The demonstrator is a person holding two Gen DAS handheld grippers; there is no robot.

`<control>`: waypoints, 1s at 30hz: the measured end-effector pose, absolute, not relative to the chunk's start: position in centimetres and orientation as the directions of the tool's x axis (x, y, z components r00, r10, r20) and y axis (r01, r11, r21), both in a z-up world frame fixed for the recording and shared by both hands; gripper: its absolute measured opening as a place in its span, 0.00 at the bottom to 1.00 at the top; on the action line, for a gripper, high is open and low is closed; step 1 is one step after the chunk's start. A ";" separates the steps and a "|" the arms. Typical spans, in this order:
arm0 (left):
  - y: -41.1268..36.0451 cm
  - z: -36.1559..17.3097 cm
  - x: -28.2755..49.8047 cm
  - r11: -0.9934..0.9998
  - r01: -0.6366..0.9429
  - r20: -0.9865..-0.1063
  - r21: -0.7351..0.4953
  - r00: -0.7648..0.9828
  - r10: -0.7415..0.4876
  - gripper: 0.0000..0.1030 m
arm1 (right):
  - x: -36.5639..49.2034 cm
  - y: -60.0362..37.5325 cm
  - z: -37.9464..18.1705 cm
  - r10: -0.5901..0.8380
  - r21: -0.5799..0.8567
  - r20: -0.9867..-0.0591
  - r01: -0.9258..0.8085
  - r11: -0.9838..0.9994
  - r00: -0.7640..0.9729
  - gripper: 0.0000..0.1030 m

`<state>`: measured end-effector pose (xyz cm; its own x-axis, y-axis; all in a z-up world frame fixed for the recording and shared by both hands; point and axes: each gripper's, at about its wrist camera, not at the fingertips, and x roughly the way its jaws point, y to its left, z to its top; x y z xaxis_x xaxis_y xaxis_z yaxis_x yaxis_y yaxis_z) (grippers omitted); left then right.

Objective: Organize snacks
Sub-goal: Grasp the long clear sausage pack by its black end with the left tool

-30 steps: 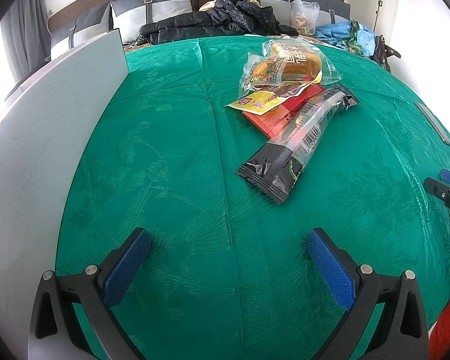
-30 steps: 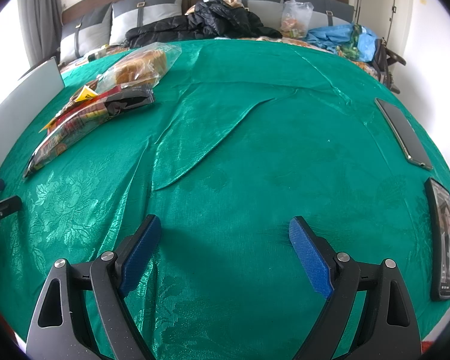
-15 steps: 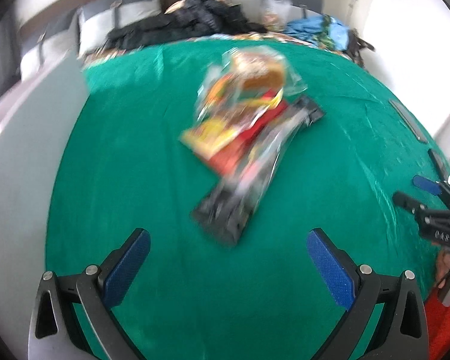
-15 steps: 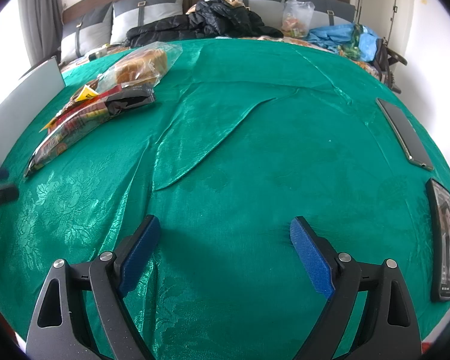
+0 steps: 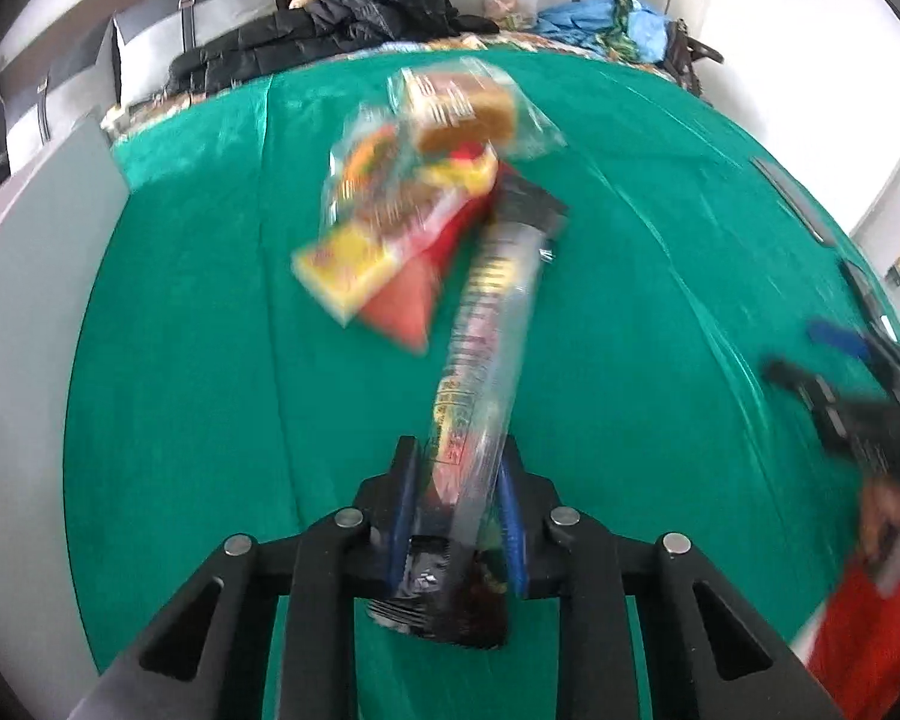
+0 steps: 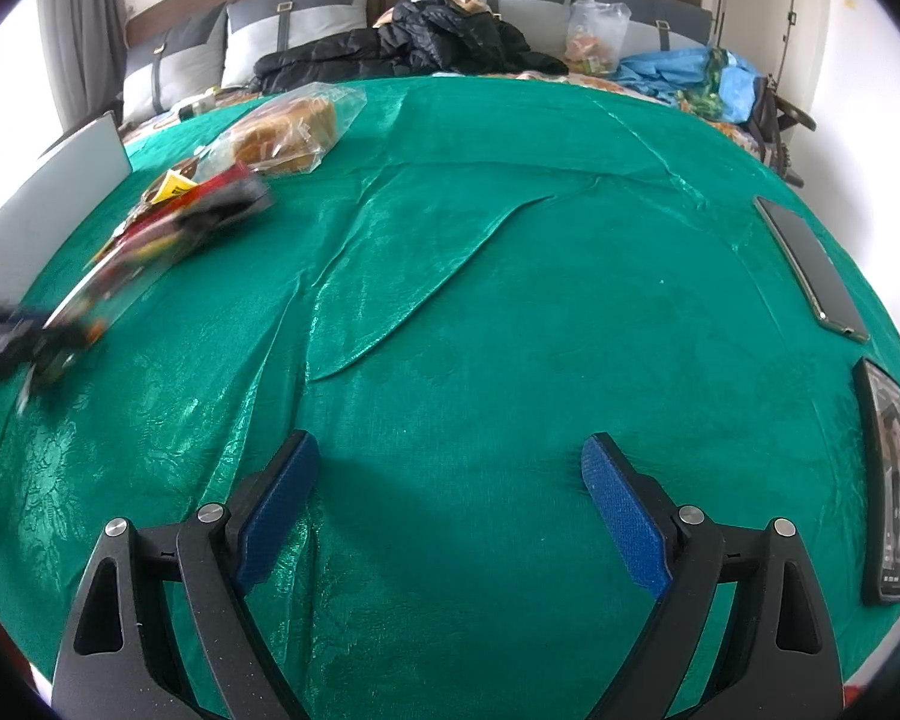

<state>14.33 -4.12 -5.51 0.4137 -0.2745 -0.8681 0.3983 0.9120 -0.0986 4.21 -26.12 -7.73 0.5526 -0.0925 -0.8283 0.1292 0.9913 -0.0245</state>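
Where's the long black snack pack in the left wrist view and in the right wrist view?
Left wrist: snack pack runs up the centre, near end pinched in the left claw.
Right wrist: snack pack at the left edge, blurred.
Shared landmark: bagged bread behind it.

Long snack packet [image 5: 480, 360] between left claw [image 5: 457, 498] pads, snack pile [image 5: 414, 204] behind it on the counter [image 6: 510, 300], bread bag [image 6: 288, 132] farthest back, two phones [image 6: 810, 264] at counter's right edge.

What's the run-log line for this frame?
left gripper: jaws just closed on long snack pack | right gripper: open, empty | other snacks: piled
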 end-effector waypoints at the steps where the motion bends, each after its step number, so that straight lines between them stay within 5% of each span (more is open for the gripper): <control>1: -3.5 -5.5 12.9 0.913 0.394 -0.874 -0.106 0.401 -0.275 0.23 | 4.2 -26.2 -7.7 -0.092 -0.024 -0.828 0.129 0.991 0.552 0.89; 5: -1.1 -5.3 9.4 0.930 0.352 -0.884 -0.105 0.396 -0.250 0.32 | 4.2 -26.1 -7.7 -0.093 -0.024 -0.828 0.129 0.991 0.552 0.89; 7: -0.7 -5.1 9.4 0.931 0.349 -0.883 -0.109 0.396 -0.252 0.77 | 4.2 -26.1 -7.7 -0.092 -0.024 -0.828 0.129 0.991 0.552 0.89; 8: -0.8 -4.8 9.5 0.931 0.349 -0.877 -0.106 0.409 -0.252 0.81 | 4.2 -26.1 -7.7 -0.092 -0.024 -0.828 0.129 0.991 0.552 0.89; 14: -3.6 -5.2 13.1 0.909 0.413 -0.871 -0.062 0.421 -0.251 0.80 | 4.2 -26.2 -7.7 -0.092 -0.024 -0.828 0.129 0.991 0.553 0.89; 15: -4.1 -5.6 13.5 0.904 0.423 -0.874 -0.054 0.419 -0.248 0.66 | 4.2 -26.2 -7.7 -0.092 -0.024 -0.828 0.129 0.991 0.553 0.89; 16: -4.5 -6.0 13.8 0.900 0.434 -0.875 -0.046 0.417 -0.246 0.28 | 4.2 -26.2 -7.7 -0.092 -0.024 -0.828 0.129 0.991 0.553 0.89; 18: -4.2 -5.8 14.1 0.916 0.400 -0.867 -0.038 0.443 -0.229 0.20 | 4.2 -26.2 -7.7 -0.092 -0.024 -0.828 0.129 0.991 0.553 0.89; 27: 3.5 -5.2 13.5 0.988 0.111 -0.843 -0.107 0.518 -0.149 0.20 | 4.2 -26.2 -7.7 -0.092 -0.025 -0.829 0.129 0.991 0.552 0.89; 29: 4.5 -5.8 14.2 0.990 0.074 -0.842 -0.122 0.521 -0.142 0.27 | 4.2 -26.2 -7.7 -0.092 -0.024 -0.829 0.129 0.991 0.552 0.89; 30: 4.6 -6.2 14.6 0.990 0.067 -0.845 -0.124 0.516 -0.140 0.43 | 4.2 -26.2 -7.6 -0.092 -0.024 -0.829 0.129 0.991 0.552 0.89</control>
<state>14.56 4.62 -6.15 0.5163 -0.1404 -0.8448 0.0668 0.9901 -0.1238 4.25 -26.21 -7.65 0.5521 -0.0921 -0.8286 0.1289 0.9914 -0.0243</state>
